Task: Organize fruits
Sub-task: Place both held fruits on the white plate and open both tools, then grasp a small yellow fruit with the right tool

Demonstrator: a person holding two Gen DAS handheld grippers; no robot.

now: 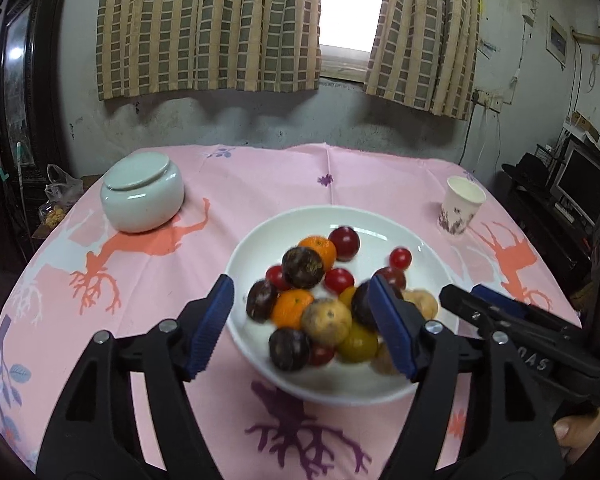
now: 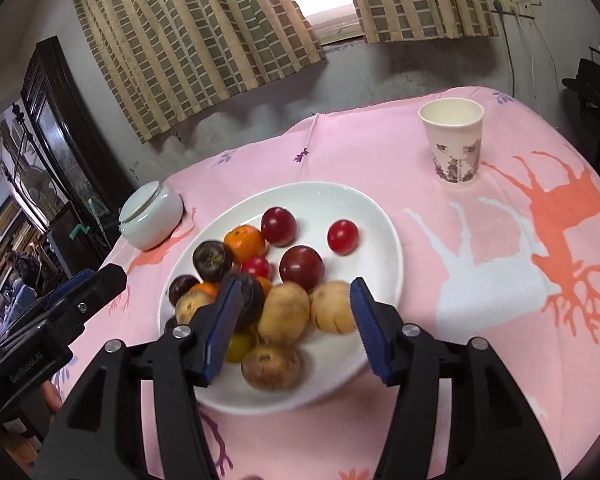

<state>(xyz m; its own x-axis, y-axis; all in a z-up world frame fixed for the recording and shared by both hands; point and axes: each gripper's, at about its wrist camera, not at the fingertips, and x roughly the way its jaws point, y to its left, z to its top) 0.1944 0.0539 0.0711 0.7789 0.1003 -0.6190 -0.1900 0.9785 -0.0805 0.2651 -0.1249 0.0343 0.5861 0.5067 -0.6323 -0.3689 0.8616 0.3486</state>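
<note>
Roughly fifteen mixed fruits heaped on white plate, centre of table: tangerines, dark plums, small red tomatoes, tan russet fruit. Judgement: all round, smooth, roll-prone; tomatoes and plums soft, so light squeeze across the widest part. Left tongs and right tongs both spread wide, empty, hovering at plate's 6 o'clock. Pink cloth may slide. Lidded ceramic jar at 10 o'clock, paper cup at 2.
</note>
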